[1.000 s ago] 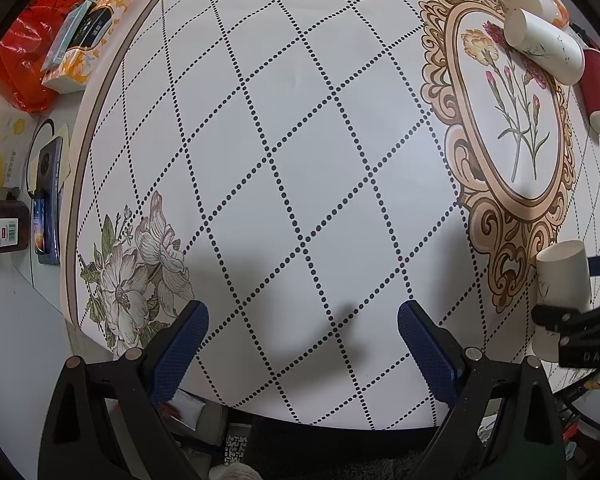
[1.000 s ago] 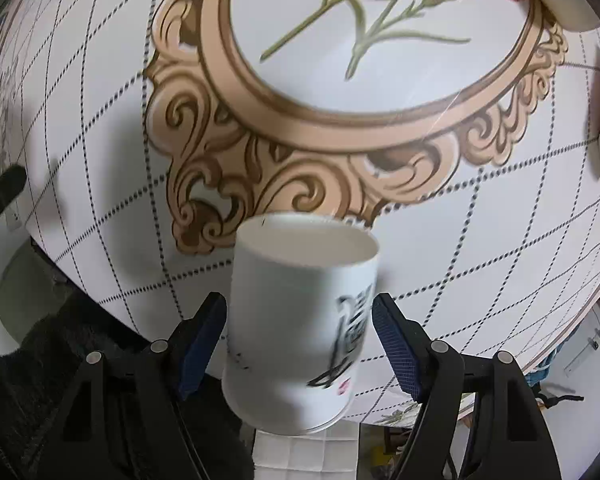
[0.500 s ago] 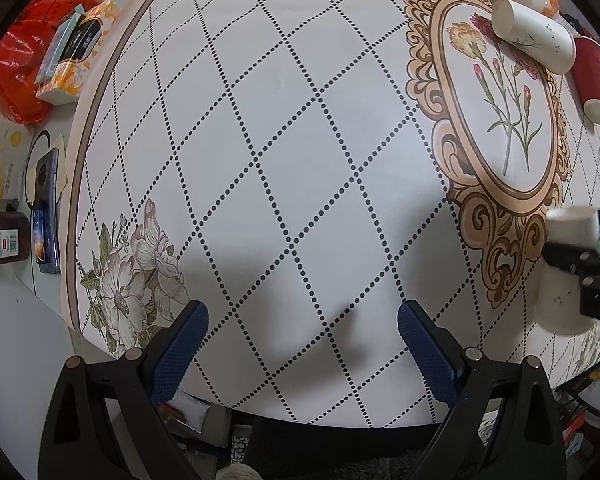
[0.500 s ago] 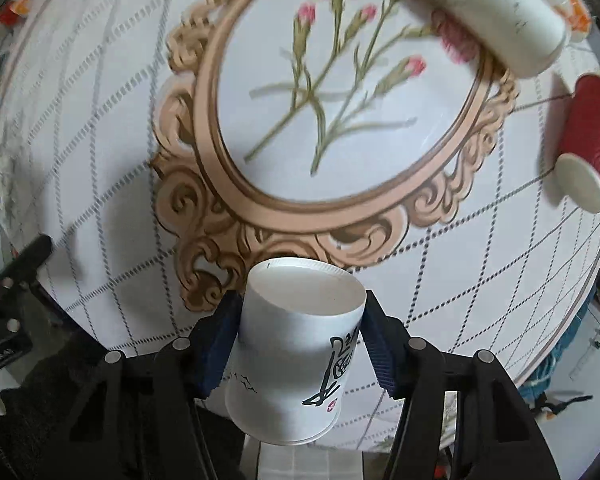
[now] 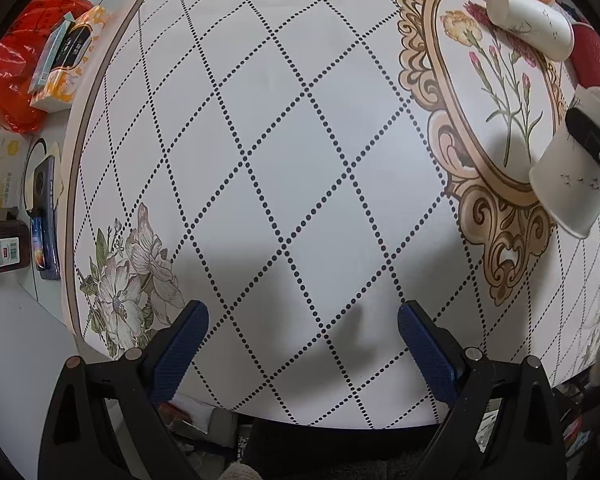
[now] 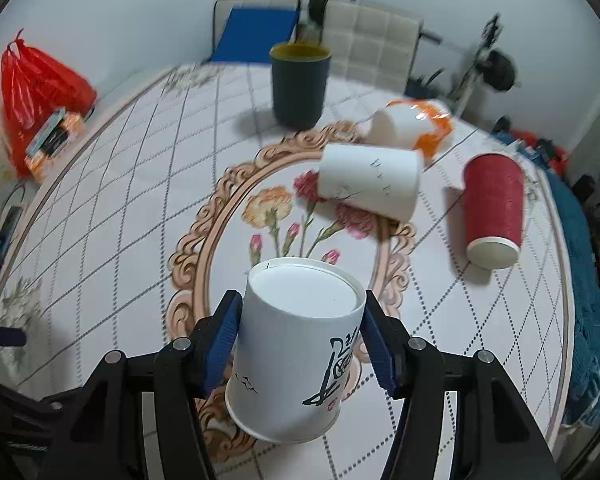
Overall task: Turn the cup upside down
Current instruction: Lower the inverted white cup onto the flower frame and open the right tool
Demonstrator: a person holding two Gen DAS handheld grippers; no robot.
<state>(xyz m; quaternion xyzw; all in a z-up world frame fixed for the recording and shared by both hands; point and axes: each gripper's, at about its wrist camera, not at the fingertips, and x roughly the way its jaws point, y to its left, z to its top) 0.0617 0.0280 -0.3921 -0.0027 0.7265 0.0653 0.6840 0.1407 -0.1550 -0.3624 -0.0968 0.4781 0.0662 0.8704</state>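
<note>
My right gripper (image 6: 300,344) is shut on a white paper cup (image 6: 296,344) with black writing. The cup is held above the table, tilted, its closed base toward the camera and its open rim pointing down and back. The same cup (image 5: 572,184) shows at the right edge of the left wrist view, tilted over the ornate oval print, with a right gripper finger (image 5: 592,140) across it. My left gripper (image 5: 302,344) is open and empty over the front of the table.
A round table (image 6: 120,184) has a lattice and flower cloth. Lying on it are a white cup (image 6: 370,182), an orange-and-white cup (image 6: 414,124) and a red cup (image 6: 494,212). A dark blue cup (image 6: 300,84) stands upright at the back. A red bag (image 6: 40,84) and chairs lie beyond.
My right gripper closed on the white cup, lifted it and moved it over the oval print. The camera tipped from looking down to looking across the table. The left gripper barely moved.
</note>
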